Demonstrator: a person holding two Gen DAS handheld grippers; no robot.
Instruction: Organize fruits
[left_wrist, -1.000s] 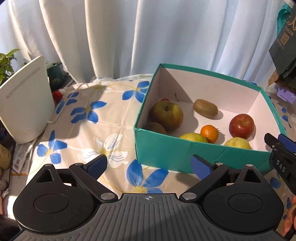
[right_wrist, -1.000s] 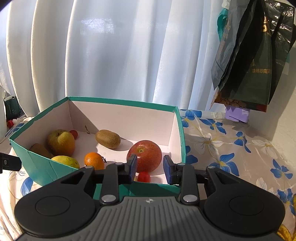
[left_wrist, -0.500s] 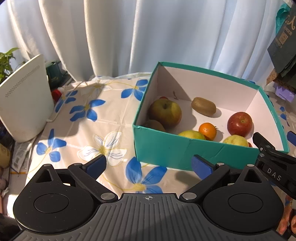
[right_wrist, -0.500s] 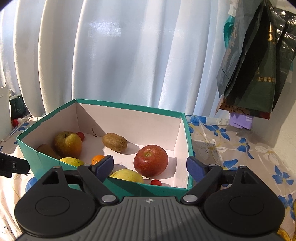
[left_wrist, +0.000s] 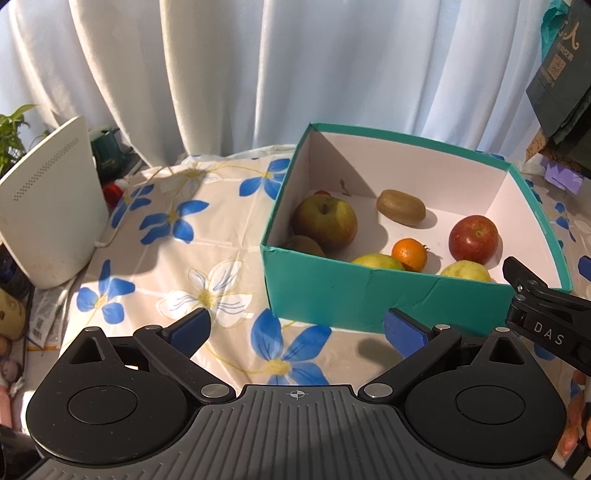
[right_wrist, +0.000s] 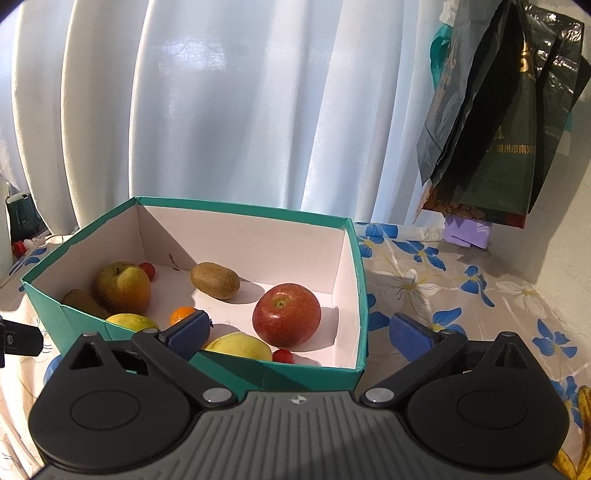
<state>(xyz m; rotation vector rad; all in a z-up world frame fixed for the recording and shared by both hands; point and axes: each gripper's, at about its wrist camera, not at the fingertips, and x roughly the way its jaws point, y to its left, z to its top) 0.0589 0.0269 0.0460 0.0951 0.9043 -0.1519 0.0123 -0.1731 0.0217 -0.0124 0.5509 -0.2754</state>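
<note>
A teal box (left_wrist: 369, 295) with white inner walls stands on the flowered cloth. In it lie a red apple (right_wrist: 286, 315), a yellow-green apple (right_wrist: 123, 286), a kiwi (right_wrist: 215, 280), a mandarin (left_wrist: 409, 253), two yellow fruits (left_wrist: 465, 269) and a cherry tomato (right_wrist: 283, 356) in the near corner. My right gripper (right_wrist: 299, 330) hovers over the box's near right corner. Its jaws are opening wide and hold nothing. My left gripper (left_wrist: 295, 325) is open and empty over the cloth, in front of the box's left corner.
A white appliance (left_wrist: 48, 206) stands at the left with a plant and a dark kettle behind it. White curtains close off the back. Dark bags (right_wrist: 491, 122) hang at the right above a purple packet (right_wrist: 467, 230). A second kiwi (left_wrist: 304, 245) lies against the box's near wall.
The right gripper's jaws went from nearly shut around the cherry tomato to wide apart. The tomato now lies on the box floor. The left gripper stayed put.
</note>
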